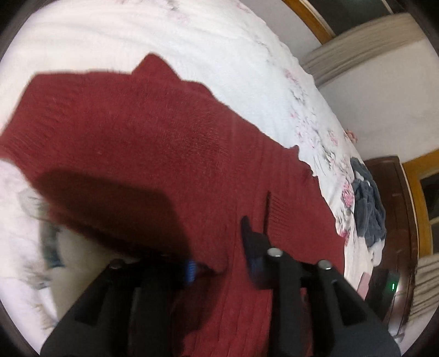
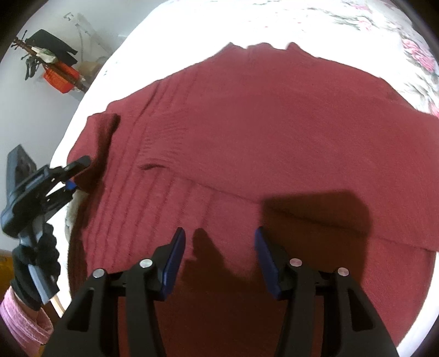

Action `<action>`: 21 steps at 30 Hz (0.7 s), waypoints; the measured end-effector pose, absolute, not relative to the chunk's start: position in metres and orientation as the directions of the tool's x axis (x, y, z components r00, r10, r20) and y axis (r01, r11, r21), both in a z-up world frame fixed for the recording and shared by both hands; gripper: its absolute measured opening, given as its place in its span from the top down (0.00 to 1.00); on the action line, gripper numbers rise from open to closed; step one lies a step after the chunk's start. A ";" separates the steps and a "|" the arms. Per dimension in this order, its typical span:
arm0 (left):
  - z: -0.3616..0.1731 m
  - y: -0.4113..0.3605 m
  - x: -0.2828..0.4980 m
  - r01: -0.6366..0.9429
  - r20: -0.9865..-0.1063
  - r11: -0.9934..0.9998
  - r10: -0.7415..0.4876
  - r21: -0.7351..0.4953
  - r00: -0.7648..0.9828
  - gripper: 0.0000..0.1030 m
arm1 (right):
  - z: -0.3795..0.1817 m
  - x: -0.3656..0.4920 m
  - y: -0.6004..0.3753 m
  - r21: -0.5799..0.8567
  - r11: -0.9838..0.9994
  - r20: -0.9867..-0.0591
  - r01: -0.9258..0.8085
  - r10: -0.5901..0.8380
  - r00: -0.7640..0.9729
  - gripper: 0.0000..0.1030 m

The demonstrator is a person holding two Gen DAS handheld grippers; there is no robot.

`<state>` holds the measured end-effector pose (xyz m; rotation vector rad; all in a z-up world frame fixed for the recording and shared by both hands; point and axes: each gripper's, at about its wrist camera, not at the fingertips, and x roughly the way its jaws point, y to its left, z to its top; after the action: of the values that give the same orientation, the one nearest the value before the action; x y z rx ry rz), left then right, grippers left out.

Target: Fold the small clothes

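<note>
A dark red knit sweater [image 2: 260, 131] lies spread flat on a white floral bedspread [image 2: 288, 24], with one sleeve folded across its body. In the right wrist view my left gripper [image 2: 78, 175] is at the sweater's left edge, shut on a fold of the fabric. In the left wrist view the same sweater [image 1: 153, 131] drapes over one finger of the left gripper [image 1: 222, 258] and runs between its pads. My right gripper [image 2: 219, 247] hovers open over the near part of the sweater, with nothing between its blue pads.
A crumpled grey-blue garment [image 1: 367, 208] lies at the bed's edge beside a dark wooden cabinet [image 1: 395, 192]. A coat stand with an orange bag [image 2: 60, 77] is by the wall. A gloved hand [image 2: 35, 263] with a pink sleeve [image 2: 22, 321] holds the left gripper.
</note>
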<state>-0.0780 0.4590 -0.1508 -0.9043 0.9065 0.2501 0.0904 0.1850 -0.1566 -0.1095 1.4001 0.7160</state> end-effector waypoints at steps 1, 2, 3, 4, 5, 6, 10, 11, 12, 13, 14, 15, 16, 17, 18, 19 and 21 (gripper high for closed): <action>-0.146 0.459 -0.082 -0.532 -0.769 0.632 -0.166 -0.564 0.617 0.56 | -0.155 0.091 0.193 0.344 0.780 -0.917 -0.522 0.399 -0.008 0.48; -0.141 0.459 -0.089 -0.531 -0.778 0.647 -0.157 -0.546 0.609 0.51 | -0.153 0.091 0.203 0.351 0.772 -0.914 -0.530 0.406 -0.014 0.48; -0.137 0.460 -0.094 -0.532 -0.783 0.656 -0.149 -0.535 0.604 0.45 | -0.153 0.090 0.209 0.357 0.764 -0.911 -0.537 0.411 -0.020 0.48; -0.133 0.462 -0.103 -0.532 -0.785 0.664 -0.138 -0.526 0.603 0.45 | -0.151 0.089 0.219 0.365 0.754 -0.908 -0.547 0.419 -0.028 0.48; -0.130 0.464 -0.108 -0.536 -0.788 0.666 -0.129 -0.518 0.602 0.45 | -0.150 0.089 0.230 0.373 0.743 -0.904 -0.555 0.427 -0.036 0.48; -0.128 0.469 -0.118 -0.547 -0.793 0.667 -0.110 -0.505 0.599 0.44 | -0.147 0.088 0.244 0.387 0.728 -0.897 -0.567 0.439 -0.049 0.48; -0.124 0.492 -0.147 -0.624 -0.829 0.655 -0.009 -0.427 0.558 0.44 | -0.138 0.085 0.300 0.448 0.665 -0.865 -0.597 0.491 -0.101 0.48; -0.123 0.499 -0.152 -0.646 -0.838 0.647 0.019 -0.405 0.545 0.44 | -0.136 0.083 0.319 0.469 0.643 -0.854 -0.606 0.505 -0.125 0.47; -0.123 0.504 -0.156 -0.661 -0.844 0.638 0.033 -0.395 0.536 0.44 | -0.135 0.081 0.334 0.478 0.629 -0.849 -0.613 0.509 -0.140 0.47; -0.124 0.511 -0.160 -0.678 -0.849 0.625 0.048 -0.386 0.527 0.44 | -0.135 0.080 0.344 0.483 0.620 -0.847 -0.618 0.510 -0.150 0.47; -0.124 0.515 -0.163 -0.687 -0.850 0.617 0.055 -0.384 0.525 0.44 | -0.136 0.078 0.361 0.494 0.606 -0.842 -0.624 0.513 -0.168 0.47; -0.124 0.519 -0.165 -0.698 -0.851 0.607 0.065 -0.380 0.521 0.44 | -0.136 0.077 0.370 0.502 0.597 -0.838 -0.625 0.516 -0.180 0.47; -0.123 0.523 -0.167 -0.705 -0.853 0.602 0.074 -0.375 0.517 0.44 | -0.139 0.076 0.383 0.513 0.591 -0.834 -0.623 0.516 -0.197 0.47; -0.122 0.524 -0.167 -0.708 -0.853 0.600 0.080 -0.371 0.515 0.44 | -0.143 0.075 0.393 0.519 0.592 -0.833 -0.616 0.511 -0.211 0.47; -0.121 0.527 -0.168 -0.711 -0.853 0.601 0.088 -0.366 0.514 0.44 | -0.148 0.076 0.399 0.527 0.596 -0.832 -0.606 0.507 -0.225 0.47; -0.120 0.529 -0.168 -0.711 -0.853 0.603 0.094 -0.362 0.514 0.44 | -0.153 0.076 0.406 0.538 0.601 -0.829 -0.591 0.503 -0.243 0.47; -0.118 0.531 -0.167 -0.711 -0.852 0.608 0.103 -0.354 0.513 0.43 | -0.164 0.077 0.414 0.565 0.608 -0.818 -0.559 0.503 -0.279 0.51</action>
<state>-0.1665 0.5306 -0.1177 -0.7761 0.9059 0.5533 0.0773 0.4139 -0.1636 -0.0479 1.5444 1.0259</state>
